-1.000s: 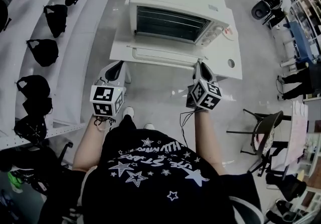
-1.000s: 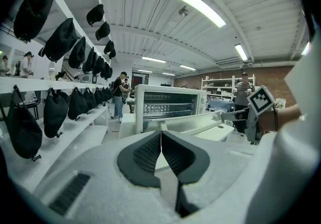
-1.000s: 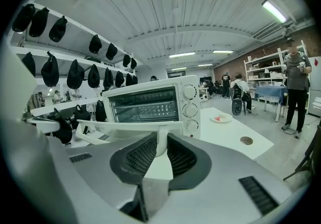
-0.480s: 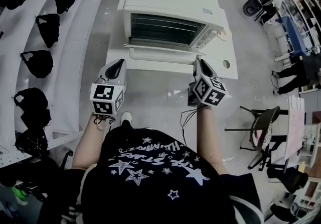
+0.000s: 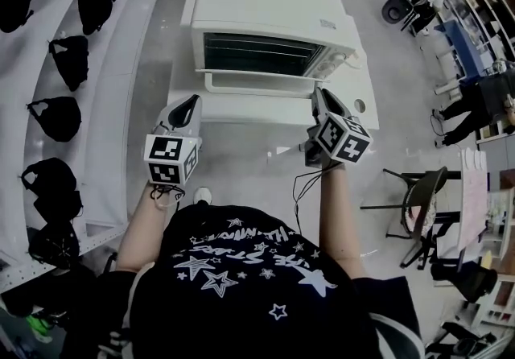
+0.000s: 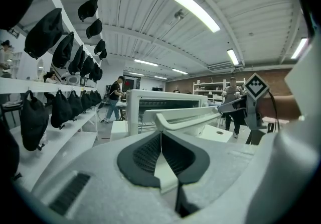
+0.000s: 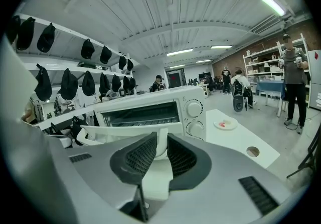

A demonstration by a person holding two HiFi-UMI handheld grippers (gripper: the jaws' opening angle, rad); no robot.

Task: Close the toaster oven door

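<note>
A white toaster oven (image 5: 273, 11) stands on a white table (image 5: 265, 114). Its door (image 5: 257, 82) hangs partly open, tilted up, with the dark rack space showing above it. My right gripper (image 5: 320, 97) is at the door's right end, shut on the white door handle (image 7: 115, 135), which passes between its pads (image 7: 140, 155). My left gripper (image 5: 190, 104) hovers off the table's left front corner, shut and holding nothing. In the left gripper view the raised door (image 6: 185, 116) crosses in front of the oven (image 6: 165, 100), with the right gripper (image 6: 241, 107) at its far end.
Shelves with black bags (image 5: 60, 116) run along the left. The table has a round hole (image 5: 360, 105) at its right, and a small dish (image 7: 224, 124) lies beside the oven's knobs (image 7: 193, 109). A chair (image 5: 422, 196) stands to the right; people are further back.
The door has swung up from nearly flat to a steeper tilt, and my right gripper has risen with the handle. My left gripper has shifted slightly forward.
</note>
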